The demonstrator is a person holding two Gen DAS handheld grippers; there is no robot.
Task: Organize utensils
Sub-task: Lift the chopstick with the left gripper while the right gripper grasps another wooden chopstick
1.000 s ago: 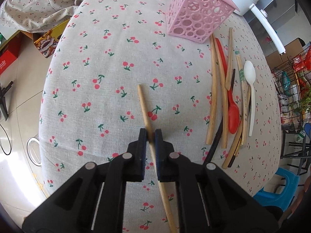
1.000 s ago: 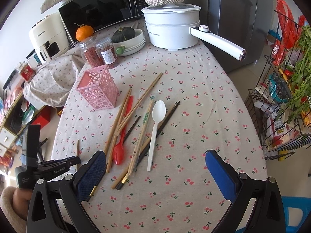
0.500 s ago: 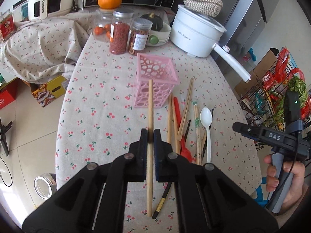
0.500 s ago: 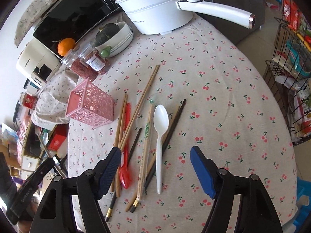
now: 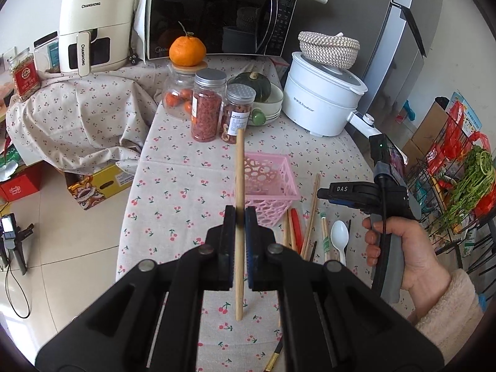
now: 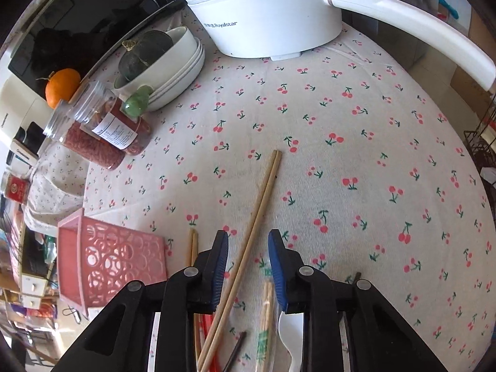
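Observation:
My left gripper (image 5: pixel 239 217) is shut on a single wooden chopstick (image 5: pixel 239 167) and holds it upright in the air, just in front of the pink perforated basket (image 5: pixel 272 186). My right gripper (image 6: pixel 248 248) is open, low over the table, with its fingers on either side of a pair of wooden chopsticks (image 6: pixel 263 192) lying on the cloth. A white plastic spoon (image 6: pixel 291 338), a wrapped chopstick pair (image 6: pixel 265 316), dark chopsticks (image 6: pixel 237 348) and a red spoon lie under and beside it. The basket (image 6: pixel 108 266) is to its left.
A white electric pot (image 5: pixel 322 99) with a long handle (image 6: pixel 412 28), stacked bowls with a green squash (image 6: pixel 148 59) and jars (image 5: pixel 206 105) stand at the back of the cherry-print tablecloth (image 6: pixel 356 142). A wire rack with greens (image 5: pixel 465 186) is at the right.
My left gripper has lifted the chopstick off the cloth and turned it upright toward the basket. My right gripper has dropped close to the table and narrowed its opening around the chopstick pair.

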